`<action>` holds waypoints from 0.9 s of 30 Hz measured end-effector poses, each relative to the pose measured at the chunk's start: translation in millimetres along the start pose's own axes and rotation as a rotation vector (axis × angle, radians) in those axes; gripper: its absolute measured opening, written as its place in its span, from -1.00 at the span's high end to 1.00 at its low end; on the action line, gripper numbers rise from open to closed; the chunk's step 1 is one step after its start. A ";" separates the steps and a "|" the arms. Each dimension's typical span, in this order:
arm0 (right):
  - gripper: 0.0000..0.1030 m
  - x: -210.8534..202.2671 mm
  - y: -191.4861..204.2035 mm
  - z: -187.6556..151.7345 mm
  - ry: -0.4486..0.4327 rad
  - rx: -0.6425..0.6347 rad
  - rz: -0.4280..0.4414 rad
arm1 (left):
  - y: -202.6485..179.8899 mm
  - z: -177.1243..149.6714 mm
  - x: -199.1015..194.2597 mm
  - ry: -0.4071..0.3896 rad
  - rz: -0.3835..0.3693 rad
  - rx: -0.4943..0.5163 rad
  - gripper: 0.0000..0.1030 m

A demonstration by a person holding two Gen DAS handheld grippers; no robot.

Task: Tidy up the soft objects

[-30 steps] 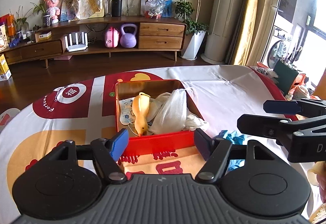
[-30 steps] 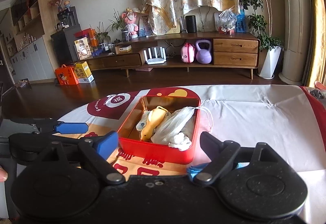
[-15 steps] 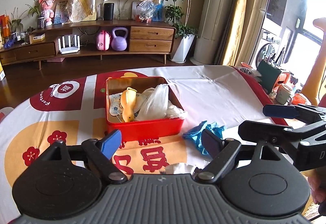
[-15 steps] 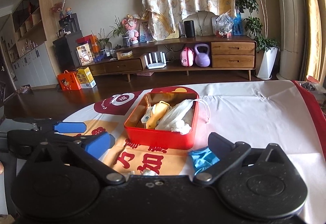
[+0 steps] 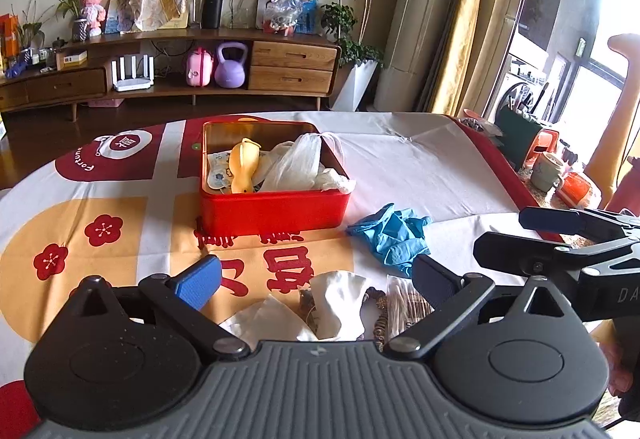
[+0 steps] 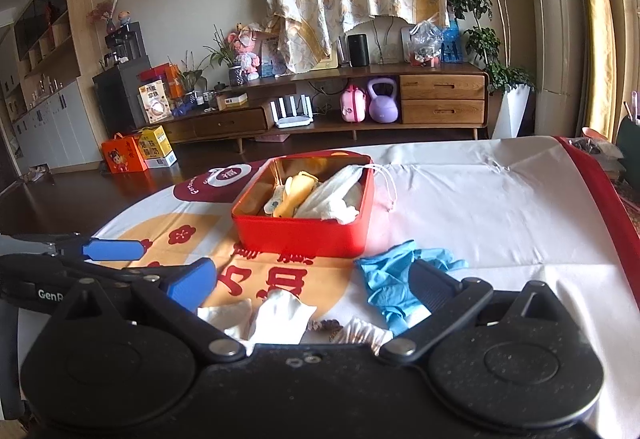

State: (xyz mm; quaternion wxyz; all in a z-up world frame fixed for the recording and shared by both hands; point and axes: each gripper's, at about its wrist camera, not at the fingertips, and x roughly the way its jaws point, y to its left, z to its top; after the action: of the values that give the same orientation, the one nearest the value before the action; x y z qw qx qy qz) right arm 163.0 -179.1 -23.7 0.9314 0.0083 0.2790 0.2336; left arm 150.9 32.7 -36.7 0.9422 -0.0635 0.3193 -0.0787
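Down at the near edge of the table, both claws have backed well away from the red tin (image 5: 273, 213) compared with a second ago, when the left one was nosed right up against its front wall. The left gripper (image 5: 316, 279) has its fingers spread wide with nothing between them, and the right gripper (image 6: 312, 281) is just as open and empty.

Pulling back has brought the leftovers into view: white tissues (image 5: 340, 299) right under the fingertips, some brownish wrapped bits beside them I can't make out, and a crumpled blue glove (image 5: 394, 235) a little further out, near the tin's right corner. The tin already holds a yellow duck toy (image 5: 245, 169) and a white drawstring bag (image 5: 298, 165). So my guess is one drop-off is finished and the loose pile is next.

All this sits on a tablecloth (image 5: 420, 167) with red and orange festive print. Beyond it: dark wood floor, a low TV cabinet (image 6: 442, 99) with a purple kettlebell (image 6: 383, 101), plants, curtains.
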 end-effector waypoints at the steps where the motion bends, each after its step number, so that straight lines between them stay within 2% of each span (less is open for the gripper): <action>1: -0.99 0.6 -1.5 -2.1 0.003 0.001 -0.005 | -1.0 -2.6 0.2 0.000 0.002 0.006 -0.98; 8: -0.99 5.7 -13.6 -21.0 0.035 0.053 -0.049 | -0.9 -22.6 7.6 0.072 -0.020 -0.035 -0.98; 14: -0.98 15.5 -20.8 -37.0 0.077 0.094 -0.074 | -0.9 -38.7 16.3 0.102 -0.005 -0.058 -0.98; 27: -0.87 47.8 -27.3 -59.2 0.182 0.123 -0.131 | -10.8 -60.2 40.8 0.115 0.050 -0.001 -0.98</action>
State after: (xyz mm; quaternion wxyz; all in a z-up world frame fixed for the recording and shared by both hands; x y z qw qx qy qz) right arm 178.9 -189.1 -102.3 0.9131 0.0261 0.3763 0.1546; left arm 144.9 10.2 -106.4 0.9239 -0.0514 0.3747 -0.0584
